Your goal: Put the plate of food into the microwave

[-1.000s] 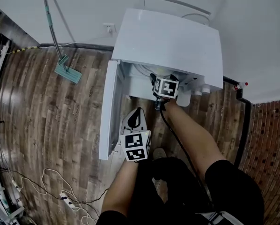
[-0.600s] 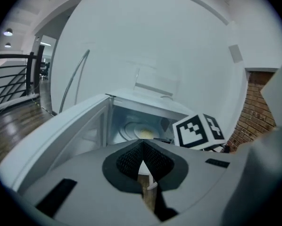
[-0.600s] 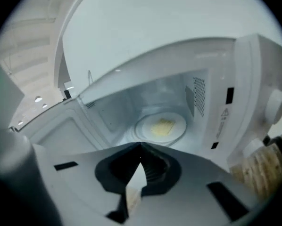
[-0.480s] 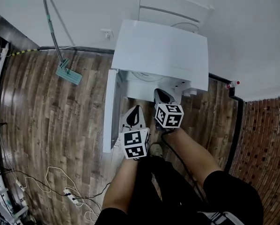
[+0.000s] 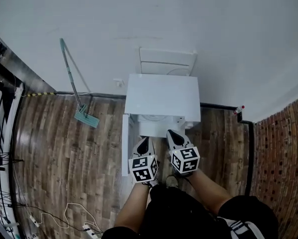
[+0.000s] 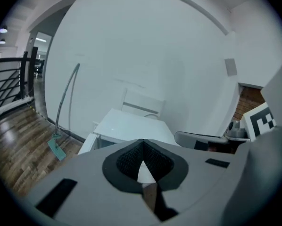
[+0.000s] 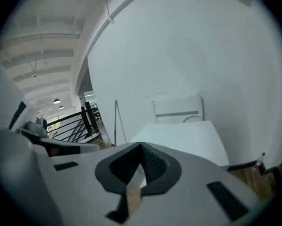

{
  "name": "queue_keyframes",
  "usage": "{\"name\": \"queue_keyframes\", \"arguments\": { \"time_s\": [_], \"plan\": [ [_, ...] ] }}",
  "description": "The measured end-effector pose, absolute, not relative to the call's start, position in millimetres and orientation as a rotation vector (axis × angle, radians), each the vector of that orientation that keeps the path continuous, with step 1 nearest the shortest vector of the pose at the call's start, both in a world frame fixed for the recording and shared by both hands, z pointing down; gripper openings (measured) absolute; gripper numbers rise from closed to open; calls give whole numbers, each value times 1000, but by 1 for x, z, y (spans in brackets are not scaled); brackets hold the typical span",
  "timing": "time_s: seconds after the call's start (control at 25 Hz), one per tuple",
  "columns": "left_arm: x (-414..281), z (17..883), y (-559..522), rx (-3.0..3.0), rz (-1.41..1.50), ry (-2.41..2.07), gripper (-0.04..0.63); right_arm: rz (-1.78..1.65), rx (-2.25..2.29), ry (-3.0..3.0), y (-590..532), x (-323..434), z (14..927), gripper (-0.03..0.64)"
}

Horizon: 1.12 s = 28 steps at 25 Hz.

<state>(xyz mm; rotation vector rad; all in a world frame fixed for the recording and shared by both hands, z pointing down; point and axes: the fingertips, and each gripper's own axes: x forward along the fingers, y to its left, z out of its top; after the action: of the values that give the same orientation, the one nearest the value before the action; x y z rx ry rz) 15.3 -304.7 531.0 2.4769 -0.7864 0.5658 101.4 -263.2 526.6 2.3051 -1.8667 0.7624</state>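
Both tongs, left (image 5: 143,142) and right (image 5: 173,134), are pinched closed and empty, side by side before the microwave's (image 5: 161,98) open front; the plate isn't clearly visible, probably inside, below and ahead; the open door (image 5: 124,143) stands left of the left tongs, the nearer pair.

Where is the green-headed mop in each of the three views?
Head view: the mop leans on the wall, left of the white appliance.
Left gripper view: far left, again left of the appliance.
Right gripper view: only its handle shows, left of the appliance.
Shared landmark: the white appliance's flat top.
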Motion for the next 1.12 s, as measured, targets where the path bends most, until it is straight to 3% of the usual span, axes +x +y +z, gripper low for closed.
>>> {"name": "queue_keyframes", "arguments": {
  "time_s": [0.48, 1.12],
  "plan": [
    [45, 344, -322, 2740, 487, -828, -2, 400, 2519, -1946, -276, 133, 309, 12],
    [52, 256, -342, 2852, 277, -775, -2, 223, 2539, -2031, -287, 120, 246, 13]
  ]
}}
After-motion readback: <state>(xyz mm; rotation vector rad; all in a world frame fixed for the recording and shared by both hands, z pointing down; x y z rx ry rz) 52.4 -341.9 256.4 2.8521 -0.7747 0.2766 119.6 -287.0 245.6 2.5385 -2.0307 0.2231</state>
